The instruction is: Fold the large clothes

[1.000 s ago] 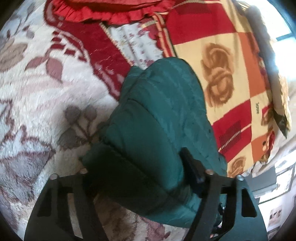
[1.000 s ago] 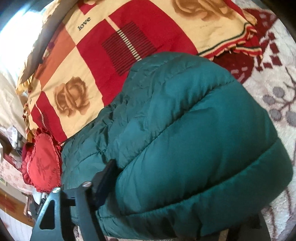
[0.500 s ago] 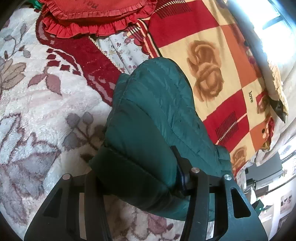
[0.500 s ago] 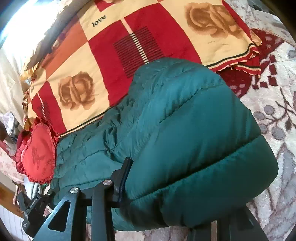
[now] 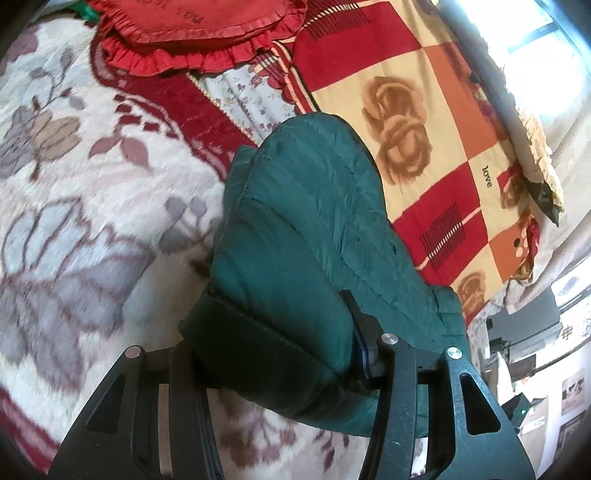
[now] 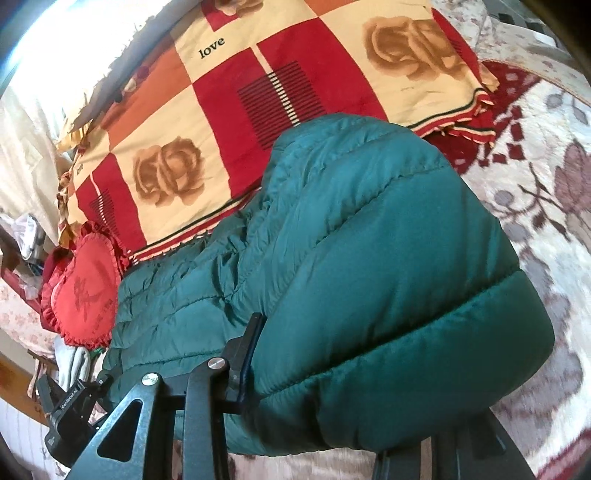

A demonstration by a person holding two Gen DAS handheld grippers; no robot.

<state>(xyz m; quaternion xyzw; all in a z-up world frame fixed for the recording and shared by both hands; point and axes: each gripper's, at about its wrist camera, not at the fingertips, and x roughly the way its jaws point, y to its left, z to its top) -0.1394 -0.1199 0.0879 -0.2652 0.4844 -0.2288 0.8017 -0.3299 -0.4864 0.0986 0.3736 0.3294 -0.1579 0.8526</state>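
Both tongs, the left tongs [image 5: 273, 354] and right tongs [image 6: 354, 373], are clamped on the thick hem of the dark green quilted puffer jacket [image 6: 369, 240] lying on the floral blanket-covered bed [image 5: 74, 184], and the slick, springy padding could squeeze free, spoiling the fold.

A dark teal-green quilted jacket [image 5: 303, 236] [image 6: 369, 258] is seen, stitched in horizontal channels. The blanket [image 5: 74, 192] [image 6: 546, 192] beneath is patterned cream-white with grey and mauve leaves and a dark red border band. A checked cover [image 5: 436, 122] [image 6: 229, 96] is noted in red, orange and cream squares, with brown roses, black-striped blocks and the word "love". A red frilled heart cushion [image 5: 192, 33] [image 6: 85, 291] is recorded. Both grippers [image 5: 273, 354] [image 6: 354, 398] are black.
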